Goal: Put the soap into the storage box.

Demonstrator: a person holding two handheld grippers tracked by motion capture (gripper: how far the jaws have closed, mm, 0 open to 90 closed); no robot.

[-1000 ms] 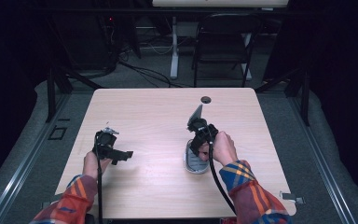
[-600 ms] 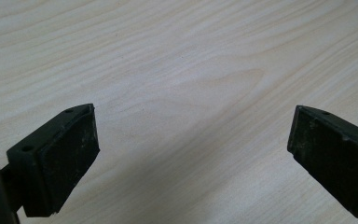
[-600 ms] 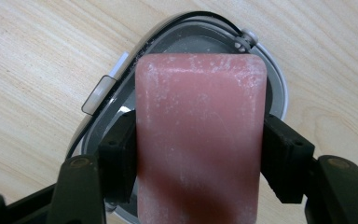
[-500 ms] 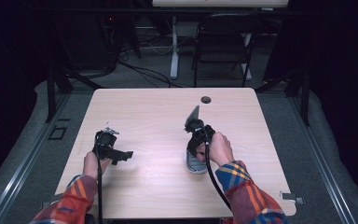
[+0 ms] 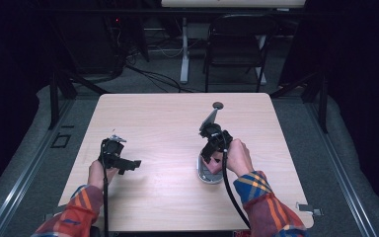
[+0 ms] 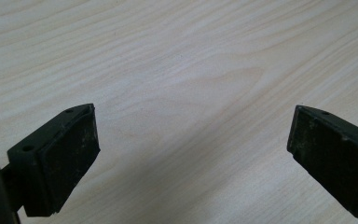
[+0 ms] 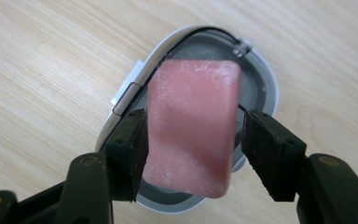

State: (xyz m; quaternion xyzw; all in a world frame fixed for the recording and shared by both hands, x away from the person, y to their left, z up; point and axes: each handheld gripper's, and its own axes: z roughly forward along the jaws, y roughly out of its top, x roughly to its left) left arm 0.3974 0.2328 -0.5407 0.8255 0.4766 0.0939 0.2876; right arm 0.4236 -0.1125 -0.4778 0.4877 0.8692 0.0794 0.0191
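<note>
On the left of the pale, fine-grained wooden tabletop (image 5: 168, 128), the left gripper (image 5: 112, 157) rests in the person's left hand (image 5: 98, 173) near the front edge. Its fingers (image 6: 70, 149) are blocky black pads with scuffed, matte faces; in the left gripper view they stand wide apart over bare wood, with nothing between them and touching nothing.

Further right, in front of the middle of the tabletop, lies a shallow oval case (image 7: 261, 79) of grey-white plastic with a thin dark seam along its rim and a small flat tab on one side. In the high view its long axis runs roughly from the near edge of the tabletop toward the far edge.

The right gripper (image 5: 212, 148) points down over this case (image 5: 208, 173), carried by the right hand (image 5: 237, 158). Its fingers (image 7: 130, 149) have just been closing and now clamp a pink bar (image 7: 191, 126) by its two long sides. The bar is a rounded rectangular block, smooth with a faint white, chalky bloom. It is held over the hollow of the case, its long axis along the case's own; whether it touches the case's floor I cannot tell.

Near the far edge sits a small dark round disc (image 5: 218, 105).
</note>
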